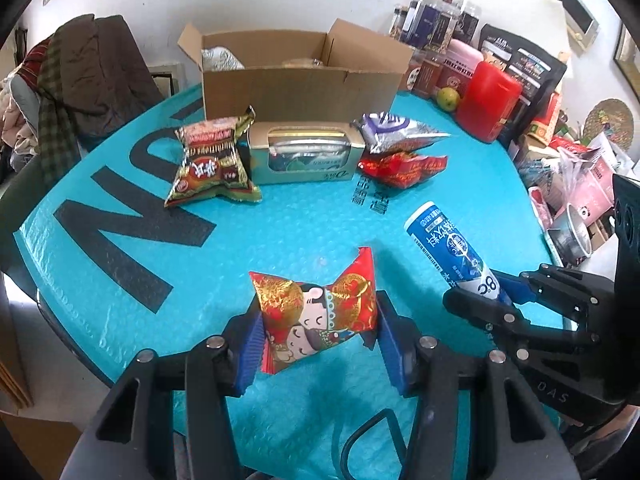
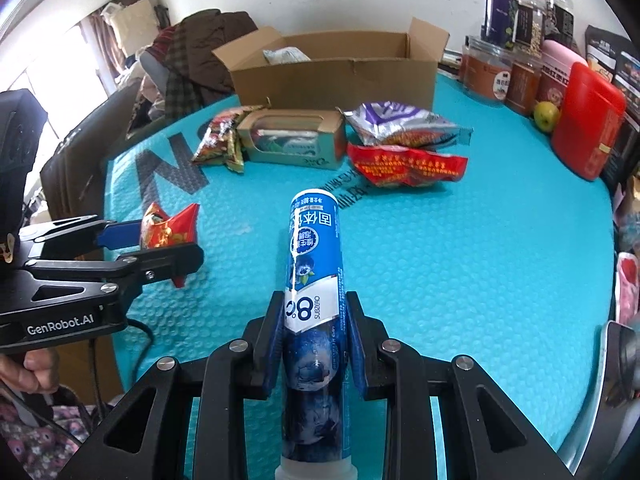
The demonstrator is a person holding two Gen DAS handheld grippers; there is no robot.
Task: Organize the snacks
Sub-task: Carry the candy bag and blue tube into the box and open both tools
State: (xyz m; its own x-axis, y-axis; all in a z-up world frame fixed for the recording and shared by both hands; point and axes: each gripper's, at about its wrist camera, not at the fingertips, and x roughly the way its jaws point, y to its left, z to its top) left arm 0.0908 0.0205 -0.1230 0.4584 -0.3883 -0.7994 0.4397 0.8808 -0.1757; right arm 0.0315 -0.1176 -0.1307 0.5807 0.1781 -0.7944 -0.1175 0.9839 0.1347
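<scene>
My left gripper (image 1: 318,340) is shut on a red and gold snack packet (image 1: 316,312) with a cartoon figure, held just above the teal table mat (image 1: 280,240). My right gripper (image 2: 314,320) is shut on a blue and white tube (image 2: 314,264) that points away from me over the mat. In the left wrist view the right gripper (image 1: 476,296) and its tube (image 1: 448,246) show at the right; in the right wrist view the left gripper (image 2: 160,236) with its packet (image 2: 168,226) shows at the left. An open cardboard box (image 1: 296,80) stands at the back.
In front of the box lie a red-green snack bag (image 1: 212,160), a small windowed carton (image 1: 304,152), a silver-purple bag (image 1: 396,130) and a red bag (image 1: 404,166). Jars, a red container (image 1: 488,100) and a green fruit (image 1: 447,98) crowd the back right. Clothes (image 1: 80,80) are piled at the left.
</scene>
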